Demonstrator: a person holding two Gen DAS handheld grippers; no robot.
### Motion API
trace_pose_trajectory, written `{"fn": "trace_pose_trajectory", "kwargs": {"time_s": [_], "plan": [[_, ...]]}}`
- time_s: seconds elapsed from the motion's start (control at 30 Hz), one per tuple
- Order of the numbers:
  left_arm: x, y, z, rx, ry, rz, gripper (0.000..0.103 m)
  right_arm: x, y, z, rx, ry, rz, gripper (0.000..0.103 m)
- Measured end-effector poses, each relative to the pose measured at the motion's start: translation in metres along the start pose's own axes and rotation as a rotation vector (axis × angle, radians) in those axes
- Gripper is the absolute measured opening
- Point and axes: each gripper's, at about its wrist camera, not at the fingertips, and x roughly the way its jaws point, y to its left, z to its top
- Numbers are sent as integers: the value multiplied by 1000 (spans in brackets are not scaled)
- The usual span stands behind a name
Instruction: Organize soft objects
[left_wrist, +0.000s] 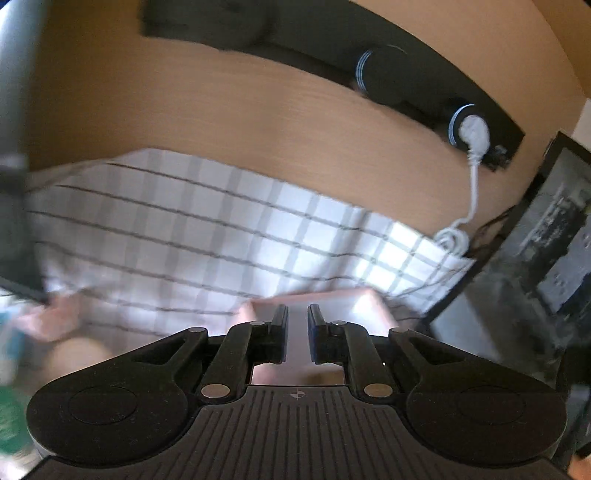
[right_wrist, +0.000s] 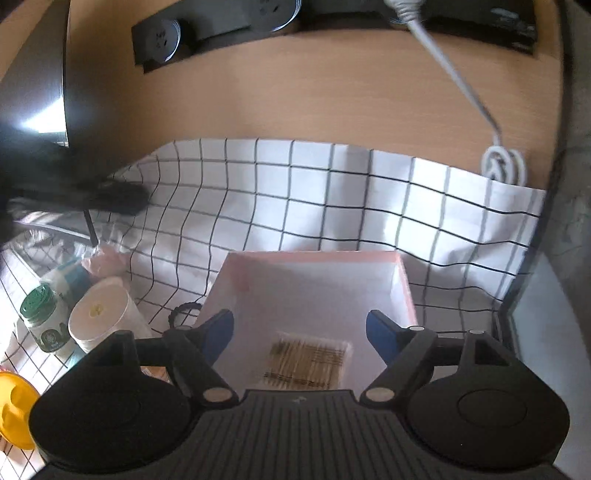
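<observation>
A pink-rimmed white box (right_wrist: 314, 291) lies on a white checked cloth (right_wrist: 295, 195). A clear pack of cotton swabs (right_wrist: 308, 363) lies in the box's near end. My right gripper (right_wrist: 300, 332) is open above the box, its blue-padded fingers spread to either side of the pack and holding nothing. In the blurred left wrist view my left gripper (left_wrist: 297, 325) has its fingers close together with a narrow gap, over the pink box (left_wrist: 321, 306); nothing shows between them. A pink soft item in plastic (right_wrist: 103, 260) lies left of the box.
Left of the box stand a white tissue roll (right_wrist: 101, 319), a green-lidded jar (right_wrist: 40, 317) and a yellow object (right_wrist: 13, 410). A black hair tie (right_wrist: 183, 312) lies by the box. A white cable coil (right_wrist: 504, 164) sits on the wooden desk (right_wrist: 314, 96). Black socket strip (left_wrist: 388, 74) runs along the back.
</observation>
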Motion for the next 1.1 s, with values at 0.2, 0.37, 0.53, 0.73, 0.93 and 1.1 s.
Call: {"fn": "trace_pose_trajectory", "kwargs": {"time_s": [0.2,0.37,0.53,0.73,0.93,1.1], "plan": [[-56,37,-41,3,12,157,12,29,26,22,44,67,48,79],[-105,75,-81,-37,11,253,12,39,48,43,116,110,79,79],[-167,133,-126,-198,-42,430,12,9,80,27,28,91,205,79],[-202,183,-180,-444,-19,516,12,-26,154,-13,-165,144,420,79],[-207,191,-215,-528,-23,549,12,-27,249,-42,-334,184,534,79],[-192,183,-225,-430,54,485,12,-8,288,-53,-389,177,483,79]]}}
